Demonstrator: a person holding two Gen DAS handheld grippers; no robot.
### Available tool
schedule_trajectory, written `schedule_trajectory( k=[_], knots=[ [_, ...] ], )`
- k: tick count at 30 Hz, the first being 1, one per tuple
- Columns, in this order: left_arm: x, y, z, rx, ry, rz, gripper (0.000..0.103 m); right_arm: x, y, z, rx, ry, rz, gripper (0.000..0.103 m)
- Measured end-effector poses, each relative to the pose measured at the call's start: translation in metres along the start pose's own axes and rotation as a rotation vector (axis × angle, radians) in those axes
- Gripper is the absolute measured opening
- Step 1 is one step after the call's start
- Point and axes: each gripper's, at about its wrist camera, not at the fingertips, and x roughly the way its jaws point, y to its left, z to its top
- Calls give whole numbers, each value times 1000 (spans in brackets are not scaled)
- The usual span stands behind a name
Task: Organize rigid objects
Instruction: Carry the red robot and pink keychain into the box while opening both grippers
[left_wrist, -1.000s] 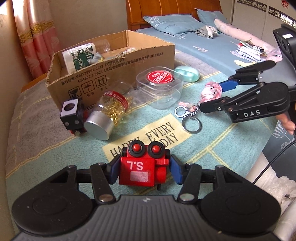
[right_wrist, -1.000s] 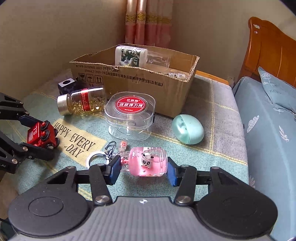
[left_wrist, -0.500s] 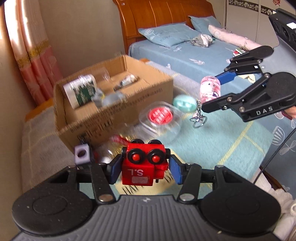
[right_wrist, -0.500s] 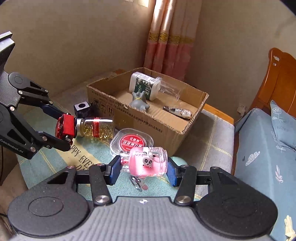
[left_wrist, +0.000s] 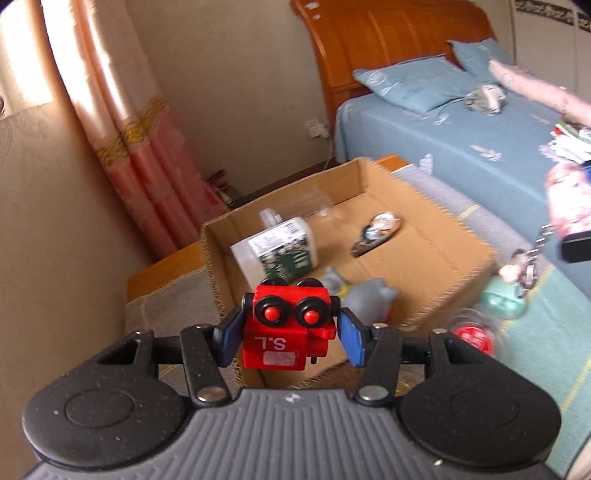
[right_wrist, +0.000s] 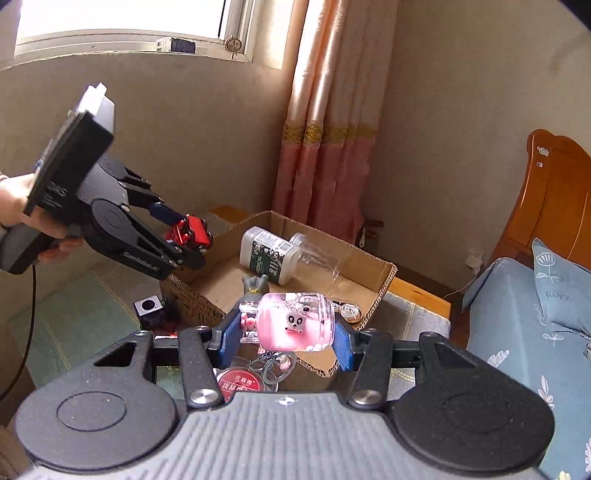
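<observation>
In the lower centre of the left wrist view the left gripper (left_wrist: 289, 334) has the red robot toy (left_wrist: 280, 332) between its jaws. They have just been opening, and a thin gap shows at the right-hand pad, so the toy looks freed rather than pinched. Low in the right wrist view the right gripper (right_wrist: 284, 334) has its jaws closed on the pink bottle keychain (right_wrist: 295, 321). The bottle's long axis runs straight across from pad to pad, and its key ring (right_wrist: 271, 371) dangles below. Just beyond both sets of jaws, ahead and below, lies the open cardboard box (left_wrist: 436, 254). The red toy hangs over the box's near left corner, while the pink bottle sits above its near wall. The left hand therefore seems nearer to a drop, and the right probably needs to go further forward over the opening. Deeper in the box lie a grey figure (left_wrist: 371, 295), a white labelled bottle (left_wrist: 280, 251) on its side and a small trinket (left_wrist: 380, 230). The bed (left_wrist: 461, 147) is at upper right.
</observation>
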Motion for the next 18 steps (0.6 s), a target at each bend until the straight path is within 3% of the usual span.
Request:
schedule_trajectory(
  k=[1,3,10,18],
  knots=[
    [7,3,-1,-27,6,9,65,1,0,2,-1,-5,-3,56],
    [11,10,-7,-87,5,5,92,4,-2,8,5,-11,1,56],
    [-20,0,-33,-133,-55,-10,97,26,-12,28,19,9,8,56],
    [-55,-23,-61,-133,-97,1,101,70,-22,48,61,81,-67,57]
  ],
)
